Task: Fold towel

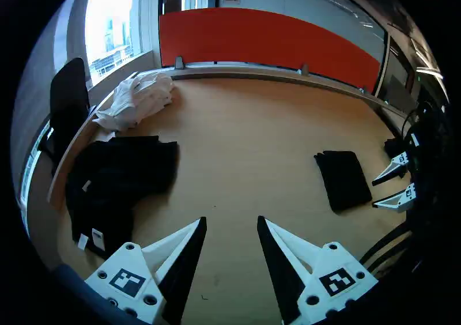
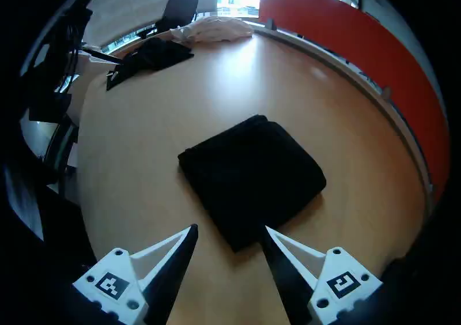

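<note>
The black towel (image 2: 253,175), folded into a flat rectangle, lies mid-frame on the worktop (image 2: 144,152), long axis from upper left to lower right. Fingers of left gripper (image 1: 230,219) and right gripper (image 2: 229,228) are wide apart, holding nothing.

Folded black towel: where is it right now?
The folded black towel lies flat on the wooden table, just ahead of the right gripper in the right gripper view; in the left gripper view it sits at right, beside that gripper.

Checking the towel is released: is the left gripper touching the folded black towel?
Apart. The left gripper view shows bare desk between the left gripper and the folded black towel.
</note>
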`<state>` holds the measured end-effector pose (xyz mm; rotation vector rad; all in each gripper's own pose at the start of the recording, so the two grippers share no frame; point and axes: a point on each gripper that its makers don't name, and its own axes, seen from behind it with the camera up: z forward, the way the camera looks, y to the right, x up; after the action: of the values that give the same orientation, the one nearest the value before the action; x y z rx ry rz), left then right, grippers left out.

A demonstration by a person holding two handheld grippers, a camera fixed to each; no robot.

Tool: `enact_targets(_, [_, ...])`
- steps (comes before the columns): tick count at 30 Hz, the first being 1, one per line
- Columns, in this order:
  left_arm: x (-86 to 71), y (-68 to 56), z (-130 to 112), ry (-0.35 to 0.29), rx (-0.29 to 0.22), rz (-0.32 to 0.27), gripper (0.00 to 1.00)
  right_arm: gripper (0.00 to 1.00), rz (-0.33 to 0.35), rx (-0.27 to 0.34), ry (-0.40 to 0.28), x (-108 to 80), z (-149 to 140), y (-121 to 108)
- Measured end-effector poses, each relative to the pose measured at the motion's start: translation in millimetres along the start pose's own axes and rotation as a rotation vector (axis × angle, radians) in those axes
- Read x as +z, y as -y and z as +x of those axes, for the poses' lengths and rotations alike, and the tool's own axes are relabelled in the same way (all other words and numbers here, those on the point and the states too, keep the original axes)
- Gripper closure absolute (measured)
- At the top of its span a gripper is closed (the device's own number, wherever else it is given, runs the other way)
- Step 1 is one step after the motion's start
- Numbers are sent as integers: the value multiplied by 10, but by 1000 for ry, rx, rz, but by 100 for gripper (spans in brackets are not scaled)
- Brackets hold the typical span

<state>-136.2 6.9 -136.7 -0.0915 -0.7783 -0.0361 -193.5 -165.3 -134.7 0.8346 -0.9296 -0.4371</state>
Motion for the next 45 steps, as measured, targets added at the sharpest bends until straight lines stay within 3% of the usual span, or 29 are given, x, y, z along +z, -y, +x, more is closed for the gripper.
enact_targets(7, [-33, -24, -28, 0, -30, -10, 44, 20, -9, 21, 10, -6, -111, -12])
enact_targets(13, [-44, -49, -35, 8, -35, -19, 44, 20, -12, 28, 16, 2, -174, -8])
enact_targets(15, [-47, -69, -41, 11, -32, -28, 32, 20, -13, 29, 18, 10, -187, -10])
enact_targets(21, [-65, -117, -58, 8, -23, -39, 21, 20, -20, 35, 23, 53, -236, -26])
enact_targets(23, [-68, -126, -62, 6, -25, -41, 4, 20, -22, 36, 24, 69, -249, -34])
enact_targets(32, [-74, -101, -87, 7, -31, -35, 3, 22, -28, 45, 26, 129, -284, -54])
enact_targets(39, [-81, -100, -100, 8, -25, -35, 3, 33, -31, 52, 31, 162, -299, -61])
enact_targets(45, [-85, -84, -98, 6, -19, -29, 3, 58, -38, 74, 36, 192, -306, -81])
